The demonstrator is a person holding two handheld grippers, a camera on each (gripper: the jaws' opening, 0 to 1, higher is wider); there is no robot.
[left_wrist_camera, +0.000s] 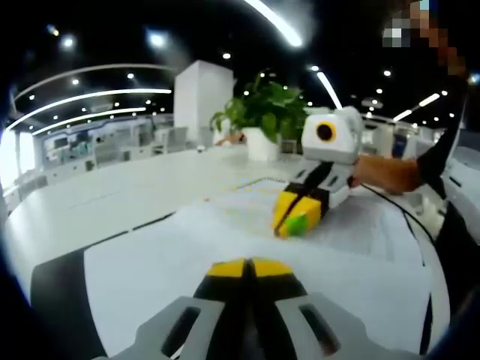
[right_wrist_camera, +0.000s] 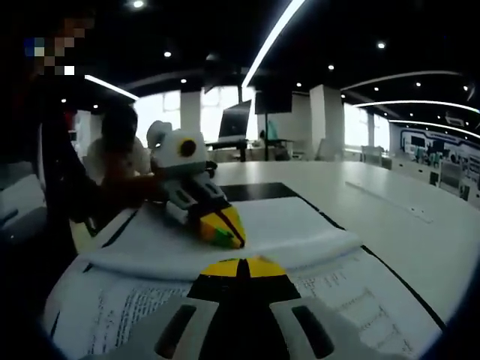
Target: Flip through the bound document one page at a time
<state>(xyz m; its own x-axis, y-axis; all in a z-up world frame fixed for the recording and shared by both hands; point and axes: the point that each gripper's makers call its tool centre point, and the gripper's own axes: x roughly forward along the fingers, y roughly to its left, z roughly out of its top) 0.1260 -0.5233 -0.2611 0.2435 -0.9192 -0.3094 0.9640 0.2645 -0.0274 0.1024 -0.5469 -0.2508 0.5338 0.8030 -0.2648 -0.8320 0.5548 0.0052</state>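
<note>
Document (right_wrist_camera: 247,225) print blurred; left gripper (left_wrist_camera: 248,268), right gripper (right_wrist_camera: 238,266) fingers clenched, apparently empty.

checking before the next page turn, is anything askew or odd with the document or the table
Nothing looks damaged or spilled. The one uneven thing is the bound document: in the right gripper view a white page bulges up in a rounded fold across it instead of lying flat, with the left gripper resting on that fold. The right gripper is shut over the printed page.
</note>
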